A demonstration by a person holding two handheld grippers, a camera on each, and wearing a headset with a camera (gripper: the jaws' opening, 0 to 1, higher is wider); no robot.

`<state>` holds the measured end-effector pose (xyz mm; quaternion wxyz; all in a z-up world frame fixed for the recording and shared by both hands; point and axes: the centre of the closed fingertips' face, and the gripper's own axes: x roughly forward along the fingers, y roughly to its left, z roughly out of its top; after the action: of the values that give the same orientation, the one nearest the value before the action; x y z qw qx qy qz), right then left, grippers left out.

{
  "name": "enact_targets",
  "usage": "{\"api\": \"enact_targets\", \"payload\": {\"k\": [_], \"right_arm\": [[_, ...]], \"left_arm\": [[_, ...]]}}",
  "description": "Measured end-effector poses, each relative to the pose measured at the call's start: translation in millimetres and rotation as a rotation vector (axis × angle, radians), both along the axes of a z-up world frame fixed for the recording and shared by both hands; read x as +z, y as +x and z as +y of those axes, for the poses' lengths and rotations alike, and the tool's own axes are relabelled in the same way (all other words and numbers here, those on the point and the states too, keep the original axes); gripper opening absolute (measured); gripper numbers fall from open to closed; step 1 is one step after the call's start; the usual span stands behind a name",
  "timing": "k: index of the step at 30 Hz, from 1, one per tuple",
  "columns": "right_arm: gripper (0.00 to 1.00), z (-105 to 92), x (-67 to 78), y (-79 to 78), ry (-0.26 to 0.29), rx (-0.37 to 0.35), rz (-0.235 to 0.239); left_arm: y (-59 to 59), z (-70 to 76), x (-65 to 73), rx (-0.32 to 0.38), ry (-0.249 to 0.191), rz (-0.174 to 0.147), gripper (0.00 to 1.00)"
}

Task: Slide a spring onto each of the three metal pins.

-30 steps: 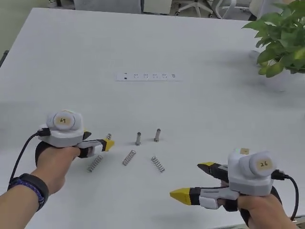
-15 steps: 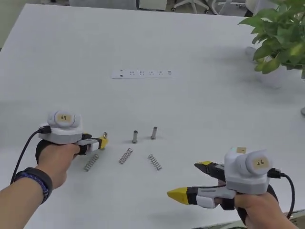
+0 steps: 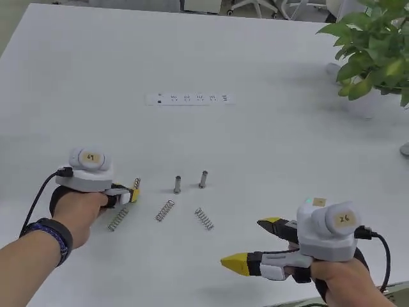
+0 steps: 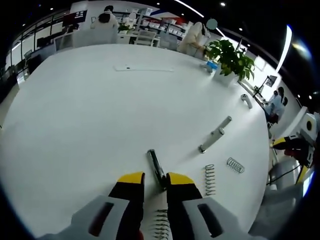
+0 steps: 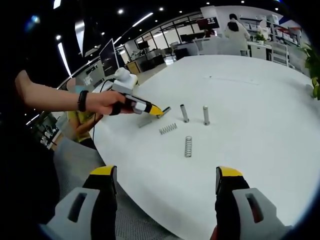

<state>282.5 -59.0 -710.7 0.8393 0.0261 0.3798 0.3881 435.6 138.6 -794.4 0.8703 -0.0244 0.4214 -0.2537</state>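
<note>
Nearest you on the right, your right gripper (image 3: 250, 243) hangs over the table (image 3: 268, 128) with its jaws wide and empty. Just far and left of it lies the right spring (image 3: 204, 219), its long axis slanting from near right to far left, so this free claw is probably the one to take it. Further left lie the middle spring (image 3: 165, 210) and the left spring (image 3: 118, 219). Your left gripper (image 3: 132, 192) is just above that one, pinched narrow on the left pin (image 3: 136, 185). Beyond, two bare pins (image 3: 177, 185) stand upright.
</note>
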Motion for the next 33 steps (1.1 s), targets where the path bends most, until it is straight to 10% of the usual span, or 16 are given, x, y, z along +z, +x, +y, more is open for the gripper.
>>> {"api": "enact_targets", "payload": {"k": [33], "right_arm": [[0.8, 3.1, -1.4, -0.5, 0.001, 0.005, 0.001]], "left_arm": [[6.8, 6.9, -7.0, -0.285, 0.275, -0.017, 0.0]]}}
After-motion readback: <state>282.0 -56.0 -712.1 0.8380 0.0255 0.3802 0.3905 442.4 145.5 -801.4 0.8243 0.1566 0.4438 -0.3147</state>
